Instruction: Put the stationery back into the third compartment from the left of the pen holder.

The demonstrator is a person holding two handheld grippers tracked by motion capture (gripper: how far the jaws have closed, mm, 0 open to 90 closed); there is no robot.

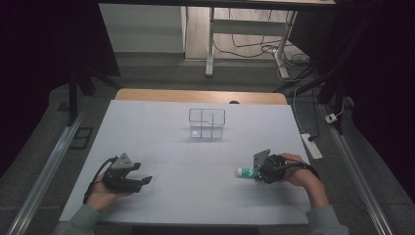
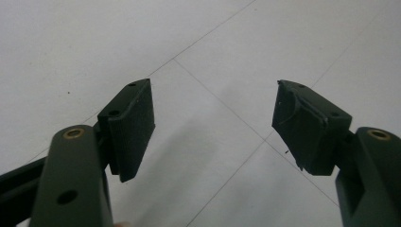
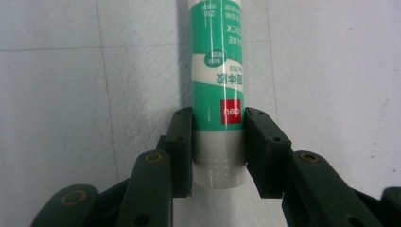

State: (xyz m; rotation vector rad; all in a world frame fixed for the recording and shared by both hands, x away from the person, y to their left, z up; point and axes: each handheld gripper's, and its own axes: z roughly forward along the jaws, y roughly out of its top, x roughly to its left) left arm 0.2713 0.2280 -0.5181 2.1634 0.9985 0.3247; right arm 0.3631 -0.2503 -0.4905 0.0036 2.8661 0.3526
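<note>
A green-and-white plastic glue stick [image 3: 218, 90], a round tube with a green printed label, a small red logo patch and a pale grey-white end, lies flat on the white tabletop [image 1: 195, 161] at the near right of the scene. In the high view the glue stick [image 1: 246, 172] points left, away from the right gripper [image 1: 259, 174], with its free end sticking out toward the table's middle.

There is open white surface on every side of the stick: a broad stretch to its left as far as the left gripper [image 1: 142, 181], more toward the far side up to the clear, divided plastic organiser box [image 1: 207, 123] standing at the far middle, and a band between it and the near edge. The table's right edge is near the right hand [image 1: 296, 171].

In the right gripper view the right gripper [image 3: 218, 146] is clamped on the tube: the two black jaws press its sides just above the pale end, which sits between them, while the green length runs out beyond the tips. The left gripper [image 2: 213, 123] rests at the near left, well apart from the stick, its jaws spread wide over bare table with nothing between them.
</note>
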